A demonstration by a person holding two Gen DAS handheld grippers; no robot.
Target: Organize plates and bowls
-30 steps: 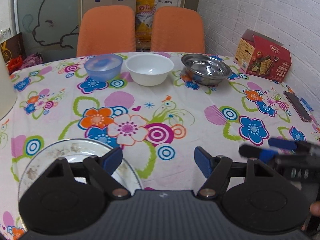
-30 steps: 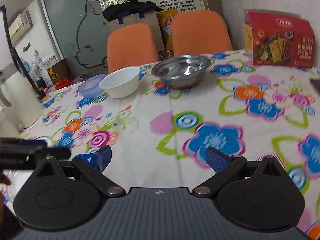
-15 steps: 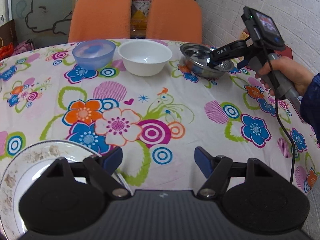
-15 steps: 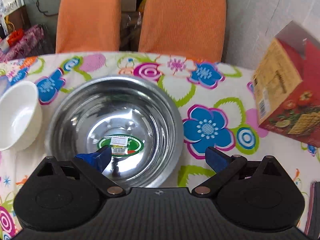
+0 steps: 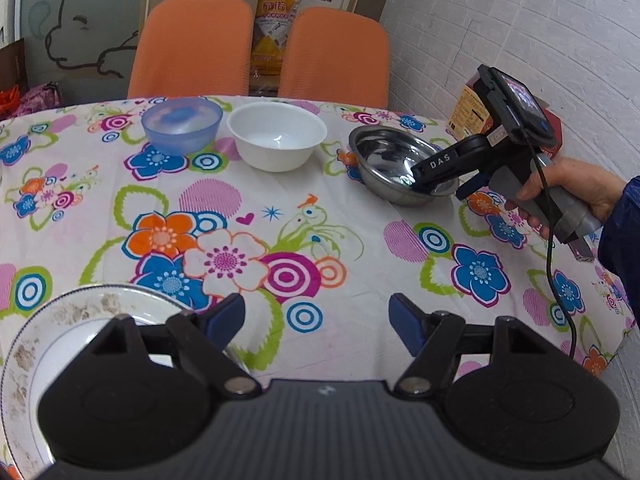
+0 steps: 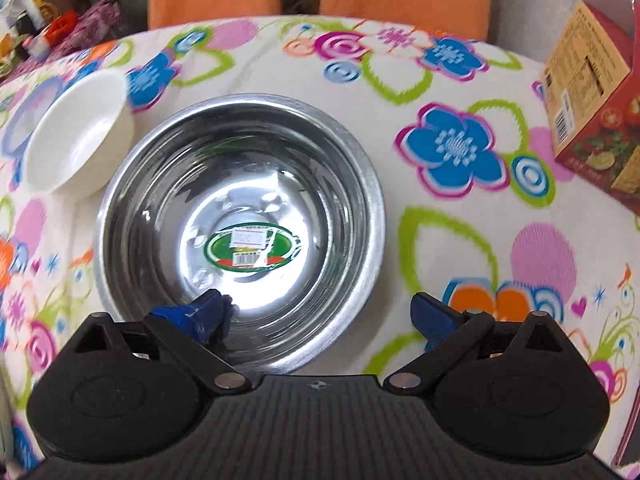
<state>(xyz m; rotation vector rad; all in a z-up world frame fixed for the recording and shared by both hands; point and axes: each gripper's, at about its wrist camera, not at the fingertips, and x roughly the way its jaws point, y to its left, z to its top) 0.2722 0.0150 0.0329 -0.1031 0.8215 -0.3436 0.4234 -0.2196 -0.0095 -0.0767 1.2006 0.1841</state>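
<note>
Right hand-held gripper (image 6: 316, 314) first: your jaws are spread wide and straddle the near rim of the steel bowl (image 6: 240, 184), the left pad inside the bowl, the right pad outside over the tabletop (image 6: 460, 80). Nothing is clamped yet. To take it well, I'd judge you should settle the rim deep between the pads before squeezing, since thin polished steel may slip or tip when lifted by one edge. Your left hand-held gripper (image 5: 316, 320) is released too, hanging beside the patterned plate (image 5: 80, 308) at the near edge. Farther off, the white bowl (image 5: 277, 135) sits just left of the steel one, then the blue plastic bowl (image 5: 182, 124).
</note>
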